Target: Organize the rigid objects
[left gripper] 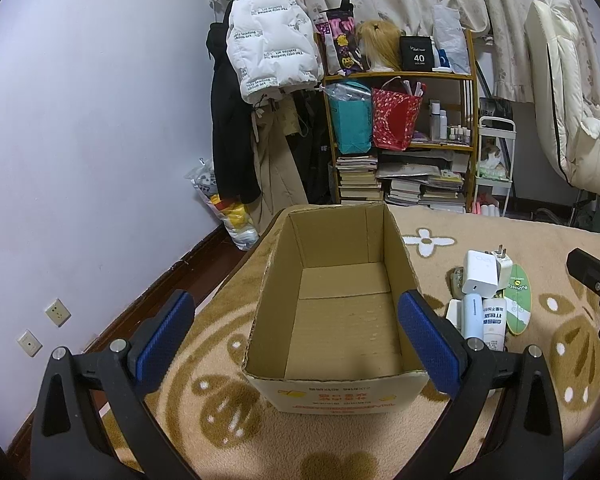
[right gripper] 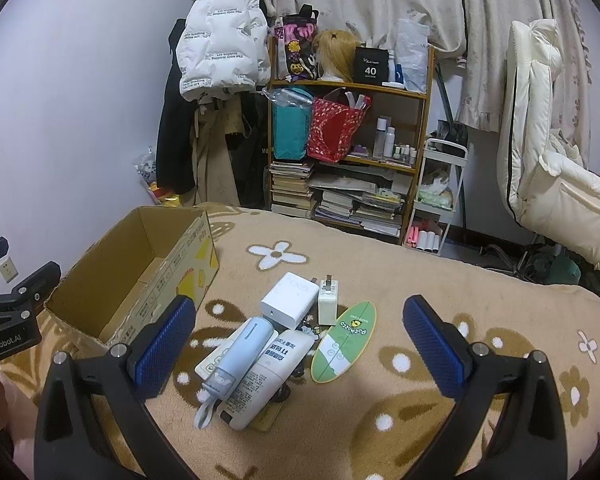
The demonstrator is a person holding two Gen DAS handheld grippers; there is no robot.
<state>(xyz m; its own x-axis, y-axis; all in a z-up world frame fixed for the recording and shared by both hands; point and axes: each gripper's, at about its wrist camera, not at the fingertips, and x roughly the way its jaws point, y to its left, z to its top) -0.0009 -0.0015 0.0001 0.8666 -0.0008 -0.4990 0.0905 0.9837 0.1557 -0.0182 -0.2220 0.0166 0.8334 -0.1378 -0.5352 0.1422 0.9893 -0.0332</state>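
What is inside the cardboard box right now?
Nothing visible: the cardboard box shows only its bare cardboard floor in the left wrist view. The strip of floor just behind its near wall is hidden from view.

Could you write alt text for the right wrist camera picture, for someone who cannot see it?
An open right gripper with blue-padded fingers hovers over a pile of small items on a floral blanket: a pale blue tube, a white bottle, two white chargers and a green oval card. An empty cardboard box sits to the left; cluttered shelves stand behind.
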